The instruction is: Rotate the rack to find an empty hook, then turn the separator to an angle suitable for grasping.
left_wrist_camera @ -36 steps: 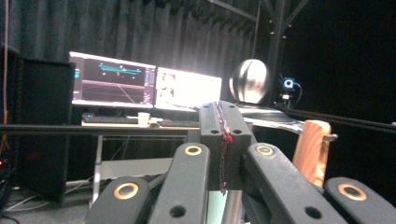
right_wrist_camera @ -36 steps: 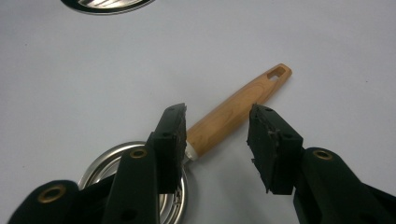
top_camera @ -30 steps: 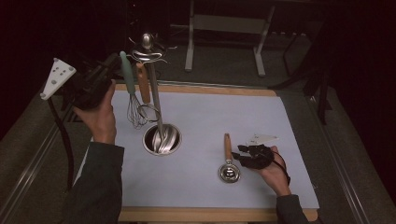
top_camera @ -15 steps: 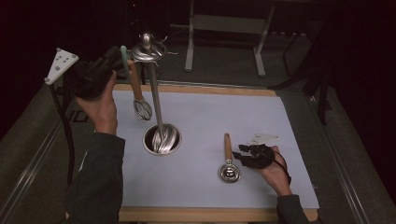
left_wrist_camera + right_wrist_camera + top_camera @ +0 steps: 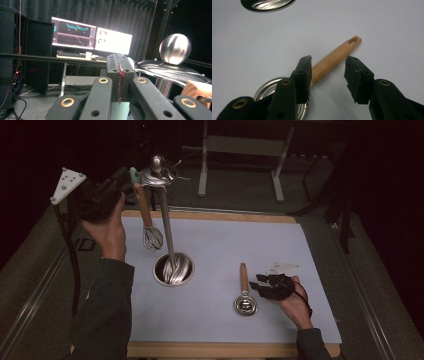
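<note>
Lifted higher, the whisk (image 5: 148, 220) hung nearly upright, wires down, its top hidden in the clamped left hand-held gripper (image 5: 131, 184); the right hand-held gripper (image 5: 328, 75) stood open around the ladle (image 5: 332, 61).

One whisk (image 5: 152, 236), one strainer (image 5: 245, 295), one stand (image 5: 168, 227)

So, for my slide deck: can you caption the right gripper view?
Open right gripper poised over the wooden-handled ladle lying on the white mat, jaws either side of its handle.
</note>
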